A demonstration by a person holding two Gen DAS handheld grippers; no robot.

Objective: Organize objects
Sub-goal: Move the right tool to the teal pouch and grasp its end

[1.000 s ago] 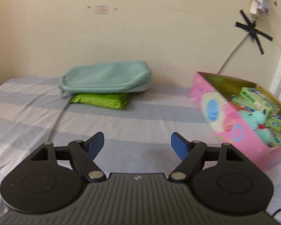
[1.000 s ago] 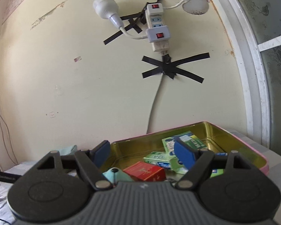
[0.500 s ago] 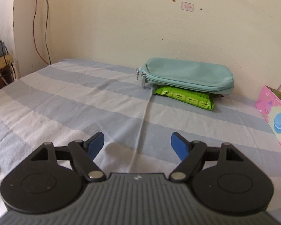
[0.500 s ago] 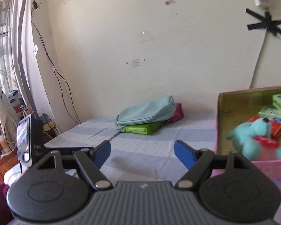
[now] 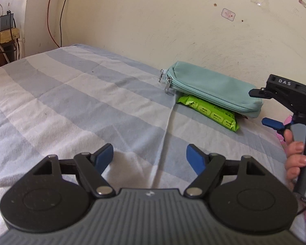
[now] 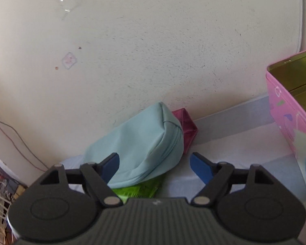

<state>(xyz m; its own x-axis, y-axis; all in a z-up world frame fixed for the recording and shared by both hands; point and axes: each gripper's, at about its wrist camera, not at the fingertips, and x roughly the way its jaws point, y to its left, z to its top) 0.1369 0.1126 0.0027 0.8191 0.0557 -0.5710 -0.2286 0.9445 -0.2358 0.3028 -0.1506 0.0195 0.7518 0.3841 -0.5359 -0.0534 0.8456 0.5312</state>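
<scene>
The right gripper (image 6: 154, 167) hangs spread and empty, its blue tips just short of the soft teal pouch (image 6: 144, 147), which fills the gap from 11 to 12 o'clock and lies on a glossy green packet (image 6: 138, 189). The left gripper (image 5: 150, 157) is also spread and empty over the striped sheet (image 5: 71, 106), the pouch well off at 1 o'clock. Farther back, a maroon box (image 6: 186, 128) sits behind the pouch by the wall (image 6: 153, 40), and a pink tin (image 6: 291, 122) stands at 3 o'clock.
</scene>
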